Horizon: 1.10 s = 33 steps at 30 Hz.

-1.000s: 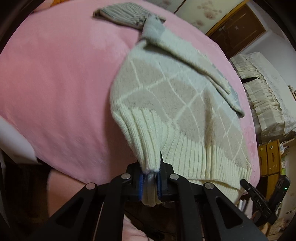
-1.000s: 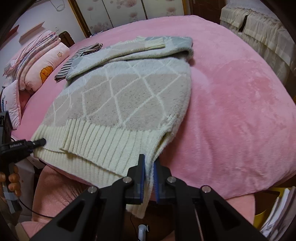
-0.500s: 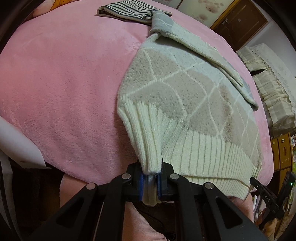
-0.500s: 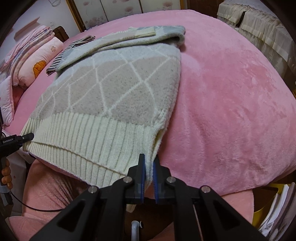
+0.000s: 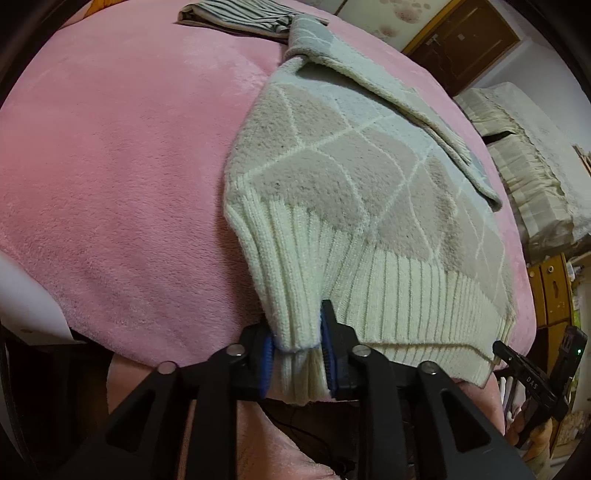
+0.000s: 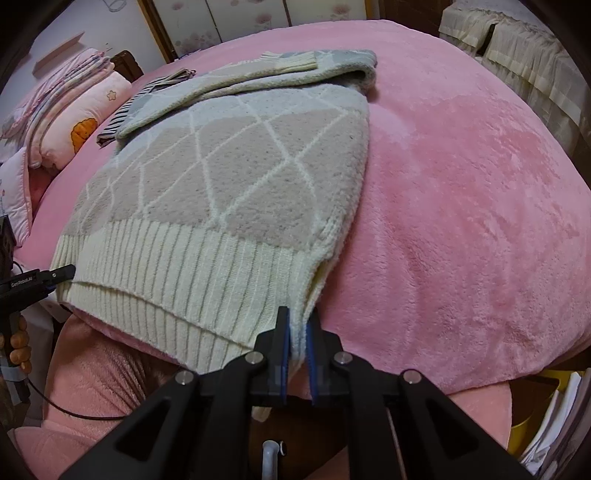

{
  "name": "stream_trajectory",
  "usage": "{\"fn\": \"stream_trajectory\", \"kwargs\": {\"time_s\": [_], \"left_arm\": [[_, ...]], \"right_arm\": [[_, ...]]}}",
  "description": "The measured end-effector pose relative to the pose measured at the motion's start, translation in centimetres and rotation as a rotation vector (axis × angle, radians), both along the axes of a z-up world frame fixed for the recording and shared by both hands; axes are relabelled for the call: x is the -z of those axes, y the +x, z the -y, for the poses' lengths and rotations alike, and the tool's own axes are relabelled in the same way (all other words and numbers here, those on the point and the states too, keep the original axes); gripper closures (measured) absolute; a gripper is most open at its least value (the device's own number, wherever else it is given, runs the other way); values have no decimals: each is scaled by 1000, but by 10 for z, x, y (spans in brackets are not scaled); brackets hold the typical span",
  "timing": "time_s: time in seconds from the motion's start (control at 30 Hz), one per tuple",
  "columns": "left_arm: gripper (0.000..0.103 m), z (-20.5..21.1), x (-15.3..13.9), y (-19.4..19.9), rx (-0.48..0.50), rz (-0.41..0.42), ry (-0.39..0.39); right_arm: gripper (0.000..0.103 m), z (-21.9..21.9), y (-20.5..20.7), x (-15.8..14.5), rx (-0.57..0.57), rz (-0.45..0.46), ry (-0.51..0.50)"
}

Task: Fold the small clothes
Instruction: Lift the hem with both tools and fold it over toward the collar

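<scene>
Left claw (image 5: pixel 296 349) pinches a bunched wad of the ribbed hem at the sweater (image 5: pixel 354 177)'s left corner; right claw (image 6: pixel 295 341) pinches a thin bit of hem at the right corner. The sweater lies on the pink bed (image 5: pixel 110 166) with its hem at the near edge, the body reaching up the bed and a sleeve (image 6: pixel 258 74) folded across the top. Risks, left to right: the left grip holds several layers, so a lift may drag a crooked fold; the loose sleeve could slide off if the hem is swung up fast; the right bite looks shallow and may slip from the stretchy rib knit. The plush cover will likely cling and pull the knit askew. A striped cloth (image 5: pixel 236 16) lies at the far edge, just beside the sweater's top. Pillows (image 6: pixel 66 122) sit at the far left corner in the right view, a frilled cream cover (image 6: pixel 517 59) beyond the right edge, sliding doors behind.
</scene>
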State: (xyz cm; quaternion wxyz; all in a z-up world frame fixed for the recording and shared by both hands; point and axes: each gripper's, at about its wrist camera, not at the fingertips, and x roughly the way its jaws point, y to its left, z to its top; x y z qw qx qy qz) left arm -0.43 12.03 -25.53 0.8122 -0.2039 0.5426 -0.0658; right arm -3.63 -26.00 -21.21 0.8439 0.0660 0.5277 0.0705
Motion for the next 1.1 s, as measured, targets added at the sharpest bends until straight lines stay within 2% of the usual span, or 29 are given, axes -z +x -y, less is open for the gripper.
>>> {"fn": "stream_trajectory", "kwargs": {"time_s": [0.17, 0.23, 0.3, 0.4, 0.47, 0.53, 0.63, 0.8, 0.93, 1.1], "left_arm": [[68, 2, -1, -1, 33, 18, 4], [58, 4, -3, -4, 58, 24, 9], [51, 6, -8, -6, 84, 33, 52], [50, 3, -15, -7, 114, 48, 109], [50, -4, -19, -8, 121, 56, 121], [49, -13, -18, -8, 120, 37, 74], [49, -21, -11, -5, 102, 0, -2], [49, -17, 2, -2, 114, -48, -76], [49, -12, 13, 2, 132, -82, -131], [50, -8, 22, 8, 98, -105, -192]], "right_arm": [[86, -4, -3, -9, -52, 12, -6], [82, -6, -6, -13, -84, 23, -38], [80, -5, -9, -18, -113, 39, -67], [76, -1, -14, -25, -153, 72, -104], [75, 2, -18, -28, -173, 93, -124], [72, 7, -18, -28, -195, 79, -107], [72, 14, -14, -22, -181, 40, -26], [71, 20, -3, -14, -133, -2, 93], [71, 13, 1, -7, -151, -36, 122], [72, 5, 5, 6, -161, -78, 190]]}}
